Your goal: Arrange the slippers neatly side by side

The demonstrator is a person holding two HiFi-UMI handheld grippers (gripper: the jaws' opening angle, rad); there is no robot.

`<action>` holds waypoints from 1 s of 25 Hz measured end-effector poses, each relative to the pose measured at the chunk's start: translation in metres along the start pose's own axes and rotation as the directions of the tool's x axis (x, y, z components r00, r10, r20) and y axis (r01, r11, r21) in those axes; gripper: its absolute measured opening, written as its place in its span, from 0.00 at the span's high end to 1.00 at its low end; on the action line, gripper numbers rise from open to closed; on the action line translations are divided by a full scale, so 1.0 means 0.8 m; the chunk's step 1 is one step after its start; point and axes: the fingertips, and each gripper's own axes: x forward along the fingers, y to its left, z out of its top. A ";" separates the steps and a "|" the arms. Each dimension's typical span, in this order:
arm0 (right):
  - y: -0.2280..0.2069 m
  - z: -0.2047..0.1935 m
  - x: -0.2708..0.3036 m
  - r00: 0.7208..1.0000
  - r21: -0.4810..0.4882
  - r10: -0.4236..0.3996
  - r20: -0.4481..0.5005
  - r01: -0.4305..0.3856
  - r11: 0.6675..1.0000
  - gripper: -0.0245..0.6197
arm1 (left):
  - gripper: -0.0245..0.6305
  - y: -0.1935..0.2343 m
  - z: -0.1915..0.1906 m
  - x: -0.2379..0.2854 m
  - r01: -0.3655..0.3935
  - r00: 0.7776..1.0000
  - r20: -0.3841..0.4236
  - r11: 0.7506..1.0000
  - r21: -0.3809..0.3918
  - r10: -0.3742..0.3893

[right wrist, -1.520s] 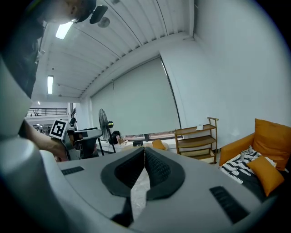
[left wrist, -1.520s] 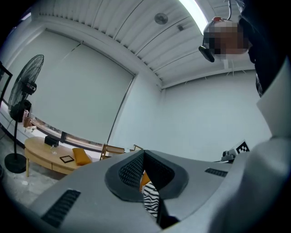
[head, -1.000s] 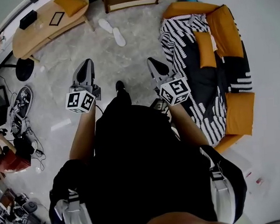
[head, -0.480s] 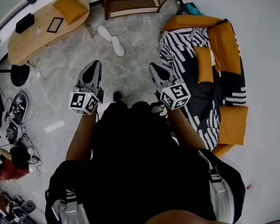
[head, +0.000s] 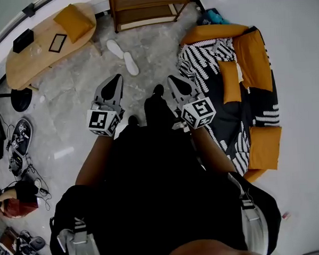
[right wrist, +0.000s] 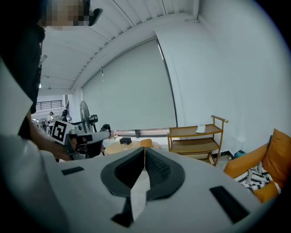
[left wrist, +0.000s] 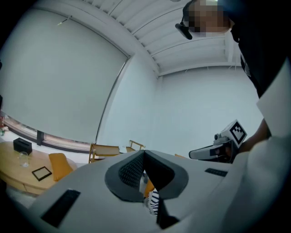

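Item 1. Low wooden table (head: 35, 53), at the far left edge of the floor (head: 78, 96); carried an orange cushion (head: 74, 21), a black box (head: 23, 40) and a small dark frame (head: 57, 43).

Item 2. Left gripper (head: 116, 81), held above the floor in front of the person, jaws clenched together on nothing, well apart from the footwear.

Item 3. Far slipper (head: 114, 46) and near slipper (head: 130, 63), both white. They lay on the floor near its far edge, between the table's right end and the foot of the shelf unit. Staggered one ahead of the other and both angled, not yet side by side. Whether their ends touched could not be settled from the head view. Judged thin, light and soft, of the flat disposable kind. Each would likely flop if lifted by one end, and should slide easily on the smooth stone-look floor. Best hold: a pinch across the upper band near the toe, or on the sole's edge at the heel. No fragility expected.

Item 4. Wooden shelf unit (head: 142, 8), at the floor's far edge, just beyond the pair.

Item 5. Right gripper (head: 176, 83), level with the left one, jaws pressed shut and empty.

Item 6. Orange sofa (head: 259, 39) with a black-and-white striped throw (head: 209, 57), along the floor's right side
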 end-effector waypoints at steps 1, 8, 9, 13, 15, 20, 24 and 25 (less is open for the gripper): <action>-0.009 0.002 0.006 1.000 0.001 0.006 0.004 -0.006 1.000 0.91 | 0.94 0.006 0.000 0.010 -0.025 1.000 -0.005 1.000 0.009 0.025; -0.092 0.022 0.064 0.999 0.003 0.003 0.039 -0.003 1.000 0.91 | 0.94 0.055 -0.009 0.080 -0.173 0.984 -0.045 0.984 0.042 0.175; -0.106 0.030 0.073 0.999 -0.002 0.009 0.045 -0.009 1.000 0.91 | 0.94 0.061 -0.009 0.093 -0.191 0.980 -0.052 0.981 0.041 0.193; -0.165 0.062 0.106 0.997 -0.019 0.009 0.072 -0.008 1.000 0.91 | 0.94 0.079 0.000 0.144 -0.255 0.964 -0.068 0.965 0.057 0.259; -0.199 0.072 0.118 0.996 -0.019 -0.023 0.084 0.025 1.000 0.91 | 0.94 0.088 0.003 0.166 -0.290 0.953 -0.078 0.955 0.063 0.294; -0.283 0.089 0.147 0.990 -0.014 -0.087 0.112 0.090 0.996 0.91 | 0.94 0.112 0.002 0.220 -0.375 0.919 -0.098 0.924 0.077 0.381; -0.348 0.089 0.174 0.983 0.006 -0.129 0.128 0.129 0.992 0.91 | 0.94 0.133 0.002 0.261 -0.424 0.895 -0.101 0.899 0.105 0.434; -0.364 0.087 0.177 0.979 0.014 -0.151 0.137 0.150 0.989 0.91 | 0.94 0.136 0.001 0.268 -0.432 0.891 -0.099 0.895 0.113 0.442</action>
